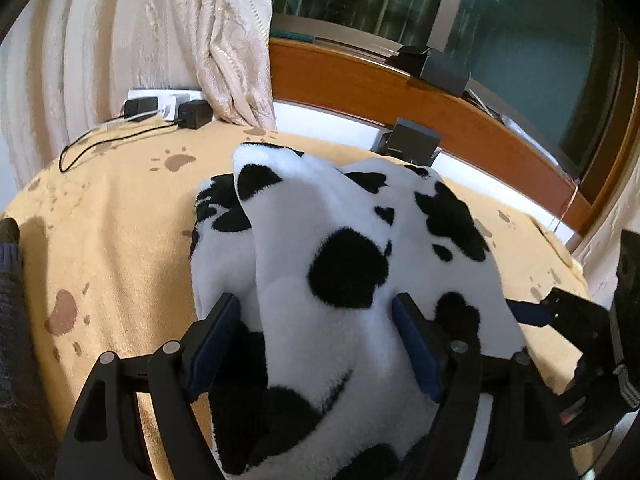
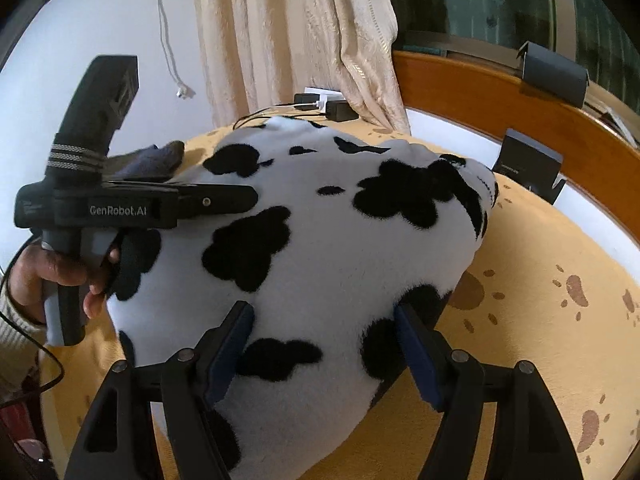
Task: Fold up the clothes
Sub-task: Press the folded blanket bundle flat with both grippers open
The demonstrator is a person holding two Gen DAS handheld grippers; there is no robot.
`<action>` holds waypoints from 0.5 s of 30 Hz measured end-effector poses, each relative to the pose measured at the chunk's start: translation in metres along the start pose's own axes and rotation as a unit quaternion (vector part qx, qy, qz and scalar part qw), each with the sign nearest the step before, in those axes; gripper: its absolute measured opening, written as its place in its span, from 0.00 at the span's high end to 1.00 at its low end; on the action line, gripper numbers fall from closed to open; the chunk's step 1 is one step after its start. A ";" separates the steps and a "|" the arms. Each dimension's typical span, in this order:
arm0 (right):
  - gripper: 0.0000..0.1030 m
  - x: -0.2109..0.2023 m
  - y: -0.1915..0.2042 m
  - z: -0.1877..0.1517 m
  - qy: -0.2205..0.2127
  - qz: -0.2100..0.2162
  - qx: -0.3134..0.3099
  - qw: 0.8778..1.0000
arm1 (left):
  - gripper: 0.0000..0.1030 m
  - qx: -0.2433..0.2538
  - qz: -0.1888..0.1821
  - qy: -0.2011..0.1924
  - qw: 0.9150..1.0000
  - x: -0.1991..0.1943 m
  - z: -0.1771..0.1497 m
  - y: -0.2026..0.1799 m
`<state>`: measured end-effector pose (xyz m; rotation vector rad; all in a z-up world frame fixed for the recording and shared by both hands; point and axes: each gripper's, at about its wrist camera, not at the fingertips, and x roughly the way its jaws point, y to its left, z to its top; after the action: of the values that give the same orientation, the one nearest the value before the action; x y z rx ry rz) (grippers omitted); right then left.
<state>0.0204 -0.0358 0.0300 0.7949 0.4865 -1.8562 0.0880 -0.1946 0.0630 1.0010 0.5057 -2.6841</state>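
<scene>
A fluffy white garment with black cow patches (image 1: 344, 268) lies bunched in a thick fold on a tan paw-print blanket (image 1: 120, 220). My left gripper (image 1: 316, 312) straddles its near end. The jaws stand wide and the fleece bulges up between the blue pads (image 1: 216, 332). In the right wrist view the same garment (image 2: 320, 240) fills the middle. My right gripper (image 2: 324, 316) is open over its near edge, with fabric between the fingers. A hand (image 2: 60, 272) holds the left gripper (image 2: 248, 198) at the garment's left side. The right gripper's tip (image 1: 532, 312) shows at the far right.
Black chargers with a cable (image 1: 168, 110) lie at the blanket's far edge below a cream curtain (image 1: 192, 40). A wooden ledge (image 1: 360, 88) and a window run behind. A dark box (image 1: 412, 140) stands beyond the garment. A grey-blue cloth (image 2: 152, 158) lies behind the left gripper.
</scene>
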 end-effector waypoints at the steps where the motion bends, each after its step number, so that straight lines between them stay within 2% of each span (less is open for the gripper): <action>1: 0.26 0.001 0.000 -0.001 0.000 -0.003 0.000 1.000 | 0.19 -0.001 -0.003 -0.005 1.000 0.000 -0.002 0.002; 5: 0.22 0.005 0.001 -0.007 -0.003 -0.017 0.010 1.000 | 0.19 -0.001 -0.008 -0.018 1.000 0.001 -0.006 0.005; 10: 0.15 0.010 0.000 -0.008 -0.003 -0.036 0.023 0.999 | 0.18 0.008 0.000 -0.019 1.000 0.001 -0.005 0.001; 15: 0.09 0.013 -0.006 -0.010 -0.002 -0.037 0.056 0.998 | 0.18 0.010 0.003 -0.015 1.000 0.001 -0.004 0.000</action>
<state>0.0142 -0.0348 0.0135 0.8590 0.4165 -1.9670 0.0897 -0.1927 0.0595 0.9657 0.4704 -2.6990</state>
